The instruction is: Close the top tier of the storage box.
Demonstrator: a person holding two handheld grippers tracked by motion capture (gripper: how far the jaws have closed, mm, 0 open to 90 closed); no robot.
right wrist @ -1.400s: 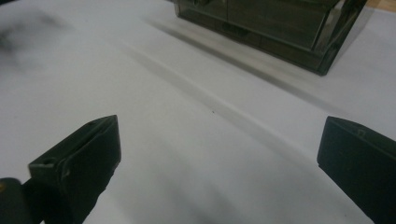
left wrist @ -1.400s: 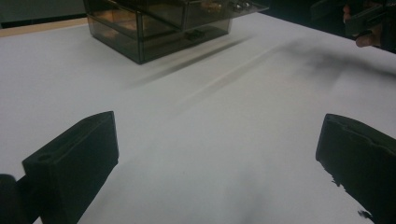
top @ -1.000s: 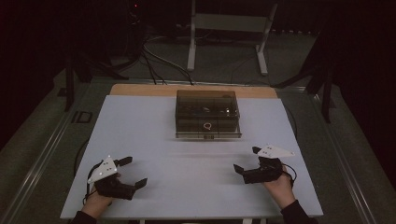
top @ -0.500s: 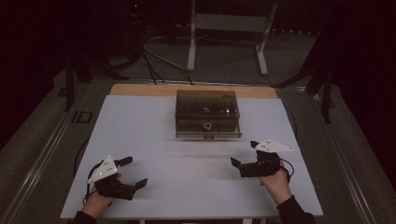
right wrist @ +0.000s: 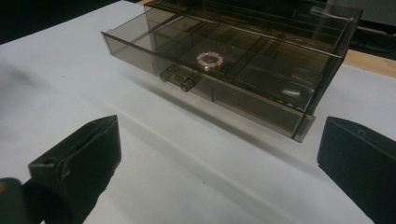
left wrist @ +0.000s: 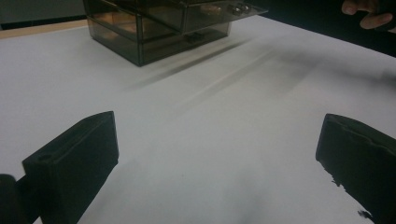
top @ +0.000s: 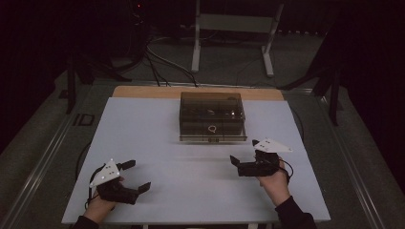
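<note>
Near the far edge of the white worktop (top: 143, 124), at its middle: a smoked see-through drawer box (top: 212, 116), its lower drawer (right wrist: 210, 79) pulled out toward the near side. Inside that drawer, in a middle compartment just behind the small front handle (right wrist: 177, 78): a pink bead bracelet (right wrist: 210, 60), lying flat, apart from the dividers. By the near right part of the worktop, short of the box and to the right of its front: right gripper (top: 244, 162), held in a hand (top: 273, 179), jaws spread wide, nothing between them, aimed at the open drawer. At the near left corner, well apart from the box: left gripper (top: 133, 175), likewise held in a hand (top: 101, 206), jaws wide apart and empty, bare worktop between them. Beyond the far edge: a strip of wooden table (top: 143, 91), then floor cables (top: 160, 57) and a grey stand (top: 234, 28).
</note>
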